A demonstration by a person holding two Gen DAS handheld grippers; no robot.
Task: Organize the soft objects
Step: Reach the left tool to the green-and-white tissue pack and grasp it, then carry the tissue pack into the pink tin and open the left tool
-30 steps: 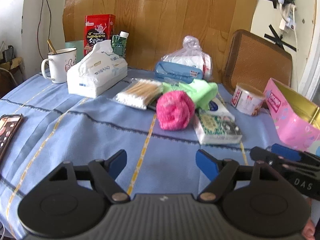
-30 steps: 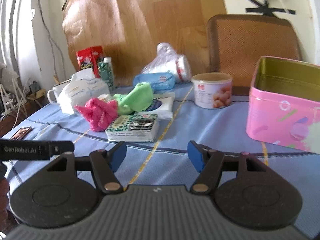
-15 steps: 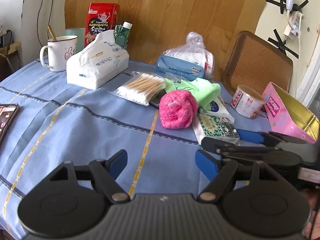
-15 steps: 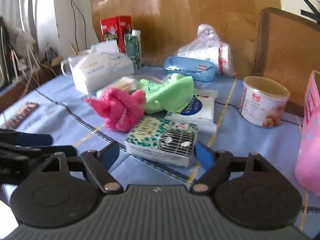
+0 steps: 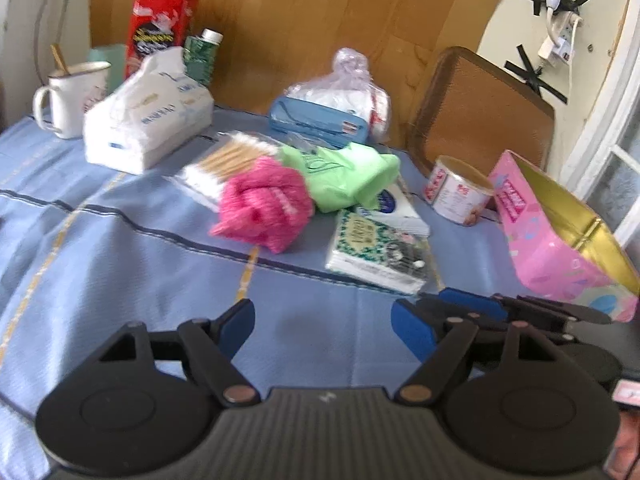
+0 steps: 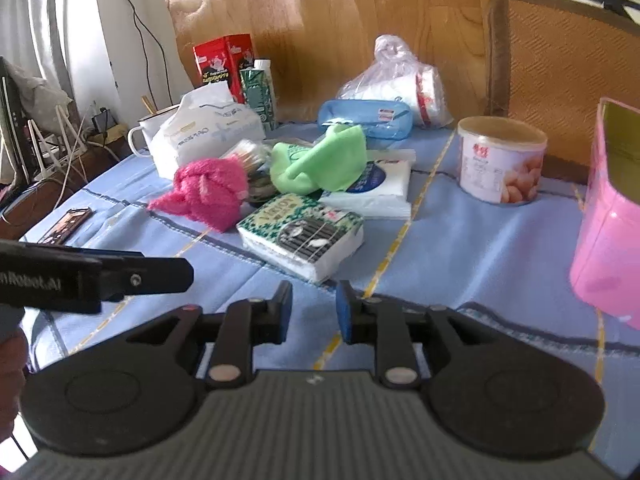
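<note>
Two grippers over blue tablecloth (image 6: 480, 240). Green-patterned tissue pack (image 6: 300, 236) lies at 12 o'clock just beyond right gripper (image 6: 314, 312), not between its blue pads. Pink knitted bundle (image 6: 208, 192) at 11 o'clock, touching cotton swabs (image 5: 228, 160); green cloth (image 6: 320, 164) behind, draped on white wipes pack (image 6: 380, 188). Pink tin (image 5: 560, 240) at 2 o'clock from left gripper (image 5: 324, 326), lid off, gold inside, contents hidden. Right jaws closing, narrow gap, nothing held. Left jaws wide apart, empty.
</note>
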